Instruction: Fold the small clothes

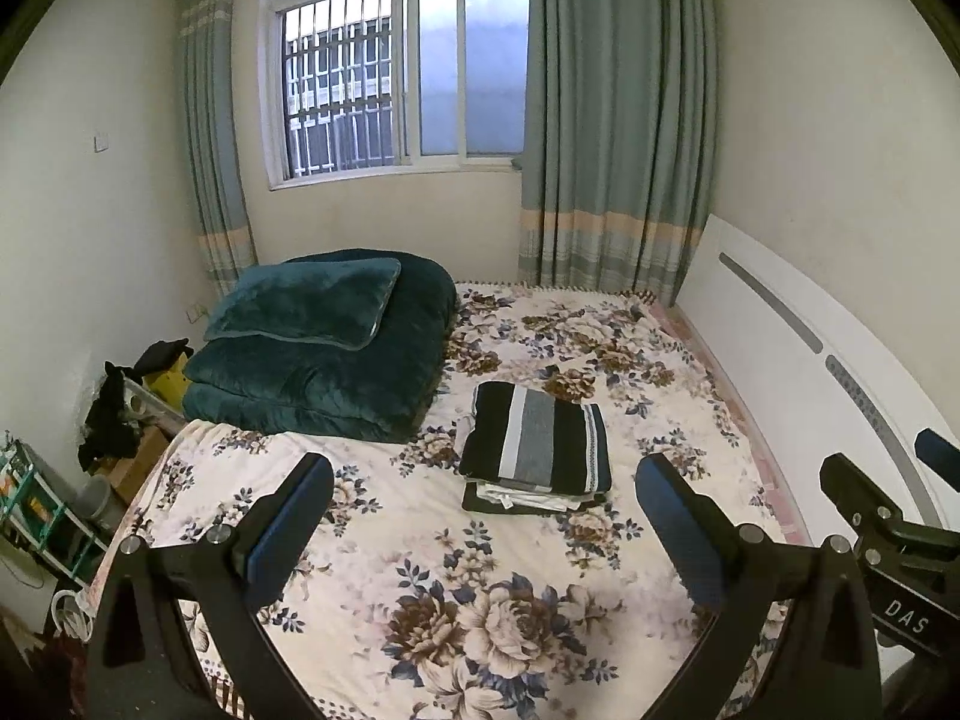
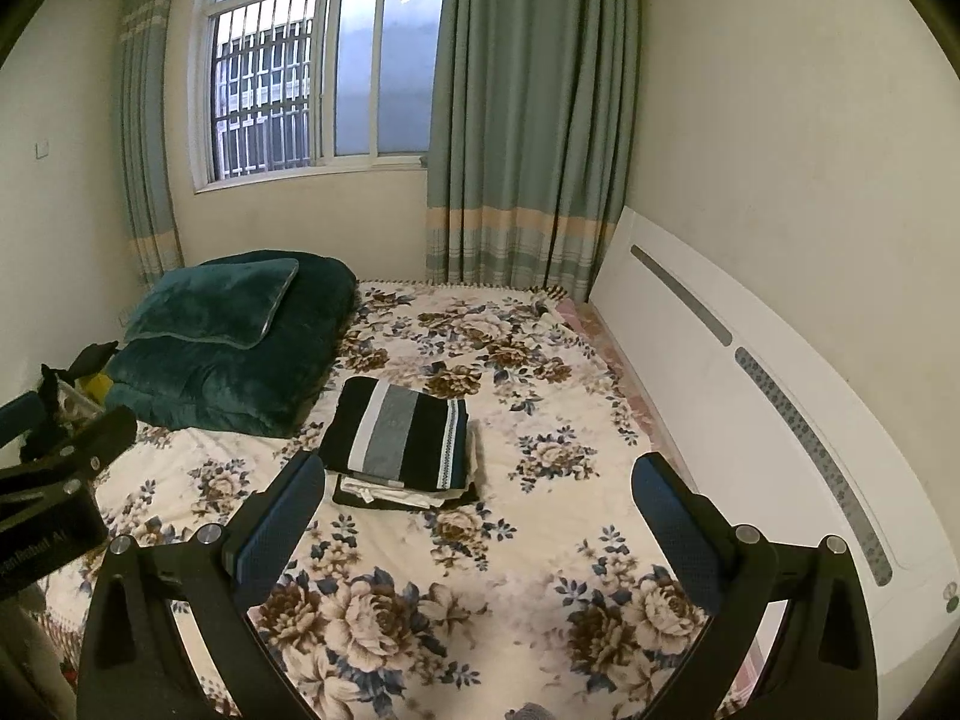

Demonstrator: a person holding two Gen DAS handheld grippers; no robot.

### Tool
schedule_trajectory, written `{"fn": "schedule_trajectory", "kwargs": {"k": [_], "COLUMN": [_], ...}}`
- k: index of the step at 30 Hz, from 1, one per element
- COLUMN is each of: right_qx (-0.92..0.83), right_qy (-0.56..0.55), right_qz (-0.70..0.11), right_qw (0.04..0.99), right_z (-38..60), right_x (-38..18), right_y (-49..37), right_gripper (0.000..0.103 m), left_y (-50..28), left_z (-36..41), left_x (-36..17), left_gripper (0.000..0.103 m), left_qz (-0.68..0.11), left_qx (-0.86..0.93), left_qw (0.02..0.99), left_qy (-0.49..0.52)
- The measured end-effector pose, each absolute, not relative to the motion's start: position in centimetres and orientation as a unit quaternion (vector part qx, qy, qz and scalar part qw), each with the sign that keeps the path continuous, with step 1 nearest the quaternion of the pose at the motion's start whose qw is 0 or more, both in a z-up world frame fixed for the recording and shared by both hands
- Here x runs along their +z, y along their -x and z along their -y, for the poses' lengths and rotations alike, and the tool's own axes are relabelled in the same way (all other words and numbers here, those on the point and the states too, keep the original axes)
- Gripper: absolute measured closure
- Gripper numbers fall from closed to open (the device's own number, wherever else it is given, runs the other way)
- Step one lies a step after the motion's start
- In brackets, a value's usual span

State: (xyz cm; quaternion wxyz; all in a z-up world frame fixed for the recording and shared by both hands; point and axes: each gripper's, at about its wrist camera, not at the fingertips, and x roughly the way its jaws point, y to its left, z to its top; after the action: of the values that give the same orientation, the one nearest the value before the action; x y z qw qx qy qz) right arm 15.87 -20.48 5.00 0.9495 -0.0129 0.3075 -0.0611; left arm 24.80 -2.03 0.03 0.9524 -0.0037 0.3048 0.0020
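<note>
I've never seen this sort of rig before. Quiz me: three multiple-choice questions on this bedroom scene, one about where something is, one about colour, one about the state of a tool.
1. Where is the folded clothes stack?
A. On the floral bed
B. On the windowsill
C. On the floor

2. What colour is the folded quilt?
A. Red
B. Dark teal
C. Yellow

3. How does the left hand-held gripper stand?
A. Shut on a shirt
B. Shut on nothing
C. Open, holding nothing

Answers:
1. A: the stack lies on the flowered bed sheet, right of the quilt.
2. B: quilt and the pillow on it are both dark teal.
3. C: its two fingers stand wide apart with only sheet between them.
</note>
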Motion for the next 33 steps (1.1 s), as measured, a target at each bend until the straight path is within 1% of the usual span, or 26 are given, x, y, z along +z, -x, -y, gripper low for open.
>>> {"fn": "schedule_trajectory", "kwargs": {"k": [33], "right_qx": [-0.061], "right_qy": [-0.001], "right_qz": [-0.299], "right_qw": [0.952], "right_z": [20.32], "right_x": [5.3], "right_y": [-15.33], "right_gripper": [0.0], "left_y": [-24.62], "left_z": [2.0], "left_x": [0.25], "left_gripper": [0.0], "left_qz": [-0.305], "left_qx": [0.0], "left_qw": [0.952], "left_qy": [0.003]}}
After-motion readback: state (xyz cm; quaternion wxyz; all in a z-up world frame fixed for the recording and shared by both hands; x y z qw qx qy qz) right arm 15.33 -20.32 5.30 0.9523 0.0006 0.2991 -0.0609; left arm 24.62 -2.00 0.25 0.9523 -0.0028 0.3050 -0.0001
